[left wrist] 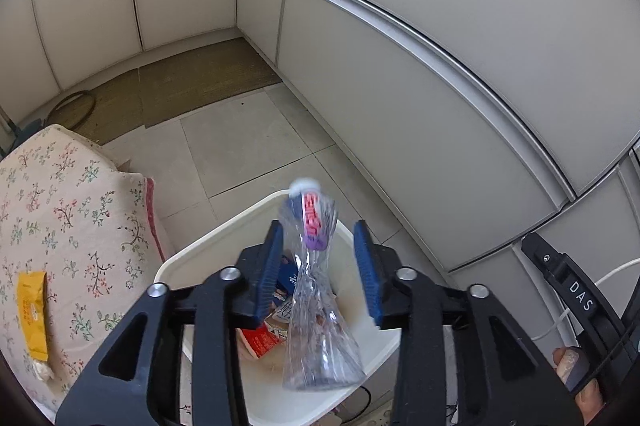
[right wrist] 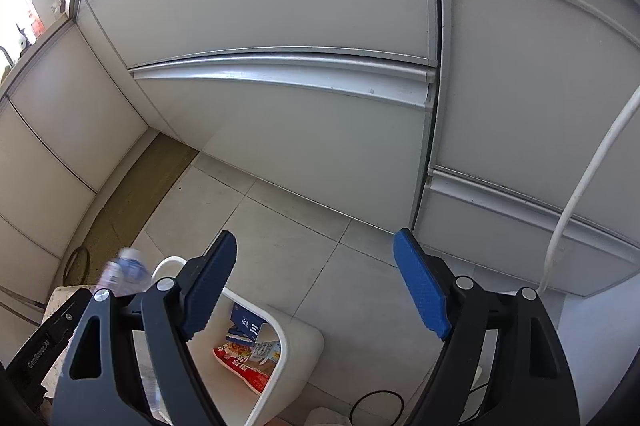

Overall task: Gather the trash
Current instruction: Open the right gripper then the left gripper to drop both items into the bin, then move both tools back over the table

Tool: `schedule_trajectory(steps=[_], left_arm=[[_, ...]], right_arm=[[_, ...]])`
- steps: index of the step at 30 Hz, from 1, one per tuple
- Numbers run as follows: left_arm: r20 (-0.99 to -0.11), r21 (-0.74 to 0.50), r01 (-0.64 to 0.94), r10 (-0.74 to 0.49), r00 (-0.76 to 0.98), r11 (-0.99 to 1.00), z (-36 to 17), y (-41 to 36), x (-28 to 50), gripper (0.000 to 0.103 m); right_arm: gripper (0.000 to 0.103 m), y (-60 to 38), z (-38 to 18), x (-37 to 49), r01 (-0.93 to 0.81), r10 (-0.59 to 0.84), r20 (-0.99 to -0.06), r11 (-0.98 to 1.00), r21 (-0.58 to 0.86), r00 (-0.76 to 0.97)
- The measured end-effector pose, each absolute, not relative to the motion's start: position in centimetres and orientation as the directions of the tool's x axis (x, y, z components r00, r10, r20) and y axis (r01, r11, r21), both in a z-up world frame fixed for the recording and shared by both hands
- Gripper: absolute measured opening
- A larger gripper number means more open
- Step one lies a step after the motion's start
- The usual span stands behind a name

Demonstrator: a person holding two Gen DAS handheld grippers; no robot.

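A: Start at nine o'clock in the left wrist view. What's there?

B: A floral cushion (left wrist: 60,226) with a yellow wrapper (left wrist: 33,310) lying flat on it, near the eight o'clock edge.

A: And moving toward the middle?

B: The white bin (left wrist: 192,258) sits at six o'clock, just beside the cushion. Inside it are a red packet (left wrist: 262,342) and a blue-and-white carton (left wrist: 286,278).

A: The left gripper (left wrist: 318,266)?

B: Its jaws are spread apart, gripping nothing. A crumpled clear plastic bottle (left wrist: 316,302) is between the blue pads (left wrist: 268,266), blurred, with its white cap pointing to twelve o'clock and its base over the bin's opening. Whether it touches the left-hand pad I cannot tell.

A: Further right?

B: Grey cabinet fronts (left wrist: 440,66) from one to four o'clock.

A: Now the right wrist view.

B: The bottle's cap end shows at eight o'clock, the bin at six. The right gripper (right wrist: 320,286) is wide open and empty, above the tiled floor (right wrist: 280,226). A white cable (right wrist: 580,194) hangs at three o'clock.
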State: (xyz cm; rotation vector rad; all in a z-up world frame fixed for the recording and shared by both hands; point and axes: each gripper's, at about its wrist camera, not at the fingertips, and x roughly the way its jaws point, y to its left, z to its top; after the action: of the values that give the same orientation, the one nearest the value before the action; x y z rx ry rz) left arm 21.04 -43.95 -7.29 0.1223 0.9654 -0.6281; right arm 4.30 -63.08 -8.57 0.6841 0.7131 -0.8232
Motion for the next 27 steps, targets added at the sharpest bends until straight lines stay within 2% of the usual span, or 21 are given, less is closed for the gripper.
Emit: schedule_trajectory(steps=[7, 13, 27], left_arm=[[-0.806, -0.172, 0.512, -0.419, 0.418, 0.841, -7.9, -42.1, 21.2, 0.046], [-0.791, -0.172, 0.44, -0.39, 0.471, 0.881, -7.5, -38.6, 20.9, 0.059], [-0.793, -0.214, 0.211, -0.296, 0.532, 0.954, -7.4, -27.6, 20.1, 0.063]], right_arm=[[0.079, -61.9, -8.3, 5.3, 0.813, -0.4, -0.776, 0.532, 0.237, 0.488], [0.082, -58.9, -7.9, 6.8, 0.774, -0.394, -0.769, 0.601, 0.198, 0.503], [0.088, -48.9, -7.9, 11.0, 0.581, -0.306, -0.769, 0.808, 0.103, 0.561]])
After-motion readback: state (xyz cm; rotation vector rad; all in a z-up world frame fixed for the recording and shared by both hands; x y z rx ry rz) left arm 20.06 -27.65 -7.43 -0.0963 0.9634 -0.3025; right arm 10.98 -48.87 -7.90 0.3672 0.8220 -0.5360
